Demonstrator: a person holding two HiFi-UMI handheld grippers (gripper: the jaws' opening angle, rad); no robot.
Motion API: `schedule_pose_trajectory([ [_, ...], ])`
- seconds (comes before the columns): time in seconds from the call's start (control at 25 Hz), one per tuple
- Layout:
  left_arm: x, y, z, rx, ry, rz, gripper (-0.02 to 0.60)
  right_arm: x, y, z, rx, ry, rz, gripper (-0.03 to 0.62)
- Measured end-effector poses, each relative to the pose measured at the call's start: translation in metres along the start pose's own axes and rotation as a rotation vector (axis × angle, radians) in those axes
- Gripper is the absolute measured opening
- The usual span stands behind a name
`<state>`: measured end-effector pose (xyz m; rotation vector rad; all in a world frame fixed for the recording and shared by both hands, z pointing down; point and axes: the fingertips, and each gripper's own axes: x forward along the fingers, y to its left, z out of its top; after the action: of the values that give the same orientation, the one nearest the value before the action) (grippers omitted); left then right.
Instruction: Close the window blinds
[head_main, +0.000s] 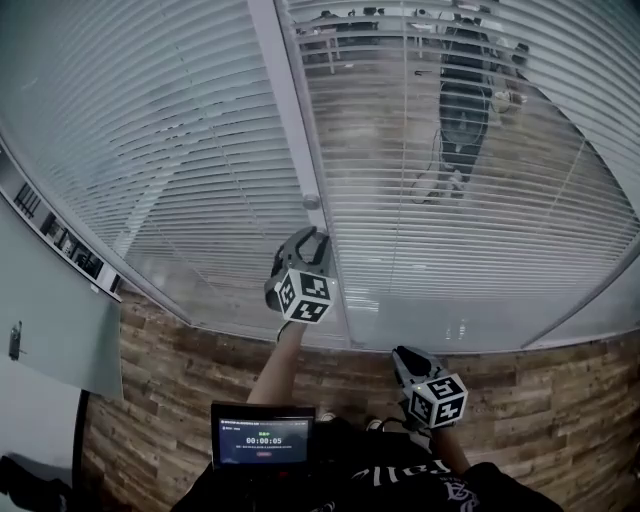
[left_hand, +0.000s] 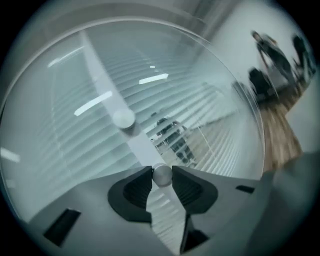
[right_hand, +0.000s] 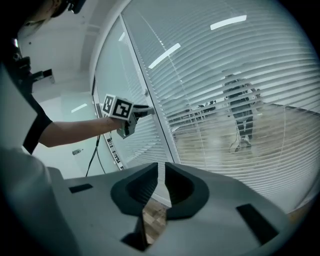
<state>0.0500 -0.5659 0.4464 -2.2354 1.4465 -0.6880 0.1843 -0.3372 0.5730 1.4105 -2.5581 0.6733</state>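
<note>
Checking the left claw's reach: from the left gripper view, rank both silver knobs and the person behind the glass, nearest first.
1. Gripped knob: centre, in the left claw.
2. Second knob: up-left, along the post.
3. Person: upper right, beyond the blinds.

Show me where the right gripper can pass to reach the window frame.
Free: the right blind pane between the frame post and the right gripper, and the post's stretch below the left gripper down to the wood floor. Crowded: the post near the upper knob, where the left gripper clamps the lower knob.
</note>
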Motion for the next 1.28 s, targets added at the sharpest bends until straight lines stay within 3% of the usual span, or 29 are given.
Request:
schedule_pose_trajectory([
  [0.08,-0.001,0.007,-0.001,-0.466,-0.058,-0.019,0.127,0.003,-0.002,0.0,0.01,0.003,-0.002,0.055],
  [0.2,0.001,0.014,-0.008,-1.363,-0.218,-0.108,0.127,0.005,-0.004,0.004,0.016,-0.009,0.002,0.055],
  [0.24,0.002,0.014,-0.01,-1.619,-0.278,-0.149,0.127,0.005,-0.005,0.005,0.016,-0.01,0.001,0.055],
  [0.28,0.003,0.014,-0.011,-1.789,-0.323,-0.178,0.126,0.005,-0.006,0.004,0.017,-0.01,0.001,0.055],
  [0.32,0.003,0.014,-0.01,-1.845,-0.346,-0.19,0.127,0.004,-0.006,0.004,0.015,-0.008,0.0,0.055],
  [0.36,0.001,0.014,-0.008,-1.779,-0.344,-0.184,0.127,0.002,-0.006,0.003,0.013,-0.006,0.0,0.055],
  [0.4,-0.003,0.015,-0.004,-1.603,-0.318,-0.159,0.127,0.0,-0.005,0.002,0.009,-0.004,0.001,0.055],
  [0.44,-0.008,0.016,0.001,-1.344,-0.269,-0.115,0.129,-0.002,-0.004,0.003,0.006,-0.003,0.003,0.055],
  [0.56,-0.017,0.017,0.011,-0.415,-0.074,0.023,0.169,-0.004,-0.003,0.006,0.003,0.002,0.009,0.055],
  [0.6,-0.015,0.014,0.014,-0.159,-0.032,0.04,0.176,-0.004,-0.004,0.007,0.003,0.005,0.009,0.055],
  [0.64,-0.01,0.009,0.016,0.047,-0.002,0.038,0.176,-0.002,-0.006,0.007,0.003,0.008,0.007,0.055],
  [0.68,-0.004,0.001,0.016,0.204,0.024,0.02,0.176,-0.001,-0.008,0.006,0.004,0.01,0.006,0.055],
  [0.76,0.004,-0.014,0.01,0.38,0.06,-0.013,0.177,0.002,-0.01,0.002,0.008,0.009,0.005,0.055],
  [0.84,0.004,-0.015,0.004,0.419,0.066,0.021,0.181,0.003,-0.012,-0.002,0.012,0.007,0.002,0.055],
  [0.92,0.001,-0.01,0.004,0.439,0.058,0.078,0.13,0.0,-0.013,-0.003,0.017,0.004,-0.003,0.055],
  [1.0,-0.002,-0.01,0.006,0.499,0.055,0.12,0.129,-0.006,-0.015,-0.003,0.021,0.001,-0.01,0.055],
  [1.04,-0.004,-0.01,0.008,0.487,0.049,0.128,0.126,-0.009,-0.016,-0.003,0.022,-0.001,-0.014,0.055],
  [1.08,-0.005,-0.009,0.01,0.404,0.034,0.124,0.126,-0.012,-0.017,-0.003,0.024,-0.001,-0.019,0.055],
  [1.12,-0.006,-0.005,0.011,0.247,0.011,0.108,0.126,-0.013,-0.019,-0.003,0.026,-0.001,-0.023,0.055],
  [1.28,-0.009,0.016,0.01,-0.655,-0.123,0.039,0.126,-0.013,-0.028,-0.002,0.044,-0.002,-0.045,0.055],
])
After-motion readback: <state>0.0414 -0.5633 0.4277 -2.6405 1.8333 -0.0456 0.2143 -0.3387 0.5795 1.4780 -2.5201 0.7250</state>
